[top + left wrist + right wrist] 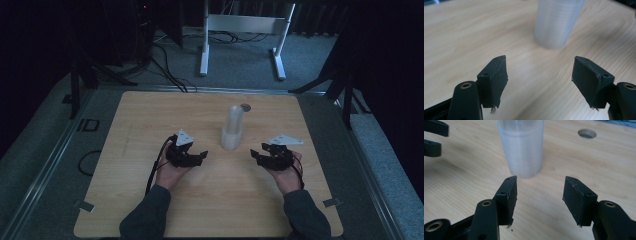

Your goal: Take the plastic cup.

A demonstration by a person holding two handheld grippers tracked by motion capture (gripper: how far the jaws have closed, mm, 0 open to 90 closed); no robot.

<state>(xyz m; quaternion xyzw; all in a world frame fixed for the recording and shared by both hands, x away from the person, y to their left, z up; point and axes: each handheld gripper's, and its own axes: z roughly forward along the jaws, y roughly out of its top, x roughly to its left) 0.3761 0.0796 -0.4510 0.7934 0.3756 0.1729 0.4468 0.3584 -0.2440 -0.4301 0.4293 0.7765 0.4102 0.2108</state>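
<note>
Where the pale wooden surface [150, 130] lies under dim light, these lines go outward from the stack.

Stack: a tall translucent white stack of ribbed plastic cups [233, 127] stands upright a little right of the middle of the surface, nearer the far edge, touched by nothing.

Left tongs [199, 156]: held in the person's left hand just left of the stack and nearer the person; in the left gripper view the jaws stand apart with only bare wood between them, the stack [557, 22] beyond and clear of them.

Right tongs [256, 155]: held in the right hand just right of the stack; in the right gripper view the jaws gape, nothing between them, the stack [522, 148] ahead.

Hole: a small round hole [587, 133] in the wood lies behind the stack.
</note>
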